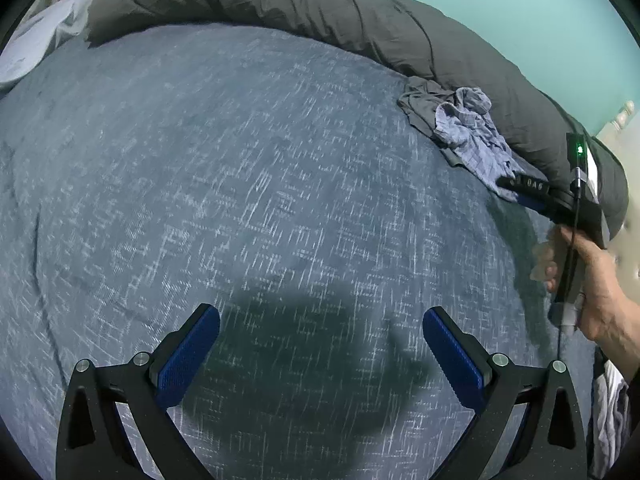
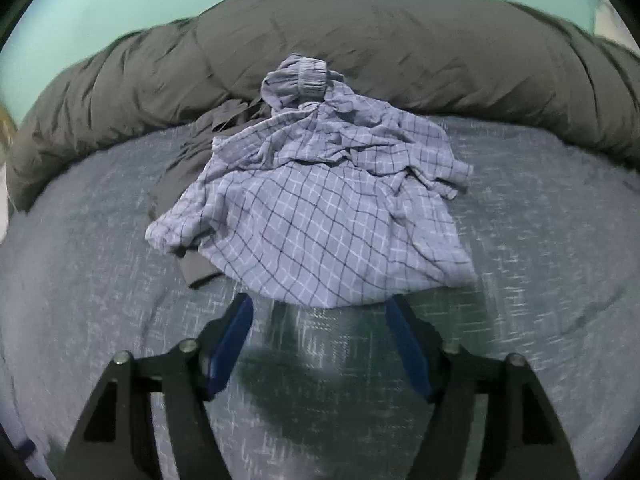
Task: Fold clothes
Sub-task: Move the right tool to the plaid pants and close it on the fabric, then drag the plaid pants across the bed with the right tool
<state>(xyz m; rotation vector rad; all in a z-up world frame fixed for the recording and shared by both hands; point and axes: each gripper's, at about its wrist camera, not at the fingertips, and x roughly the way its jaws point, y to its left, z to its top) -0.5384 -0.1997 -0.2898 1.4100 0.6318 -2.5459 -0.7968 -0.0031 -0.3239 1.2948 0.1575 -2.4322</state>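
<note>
Checked shorts [image 2: 320, 216]: crumpled on bed [image 2: 540, 240], hem dead ahead of my right gripper [image 2: 320, 344], spread wide, empty. Left gripper [image 1: 320, 356]: wide, empty, well apart.

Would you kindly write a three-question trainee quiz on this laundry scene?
1. True or false: the left gripper is open over bare bedspread.
2. The checked garment lies partly over: A) a dark grey garment B) a towel C) a pillow?
3. What does the right gripper point at?

Key: 1 true; 2 A; 3 the near edge of the checked garment, jaws open.
</note>
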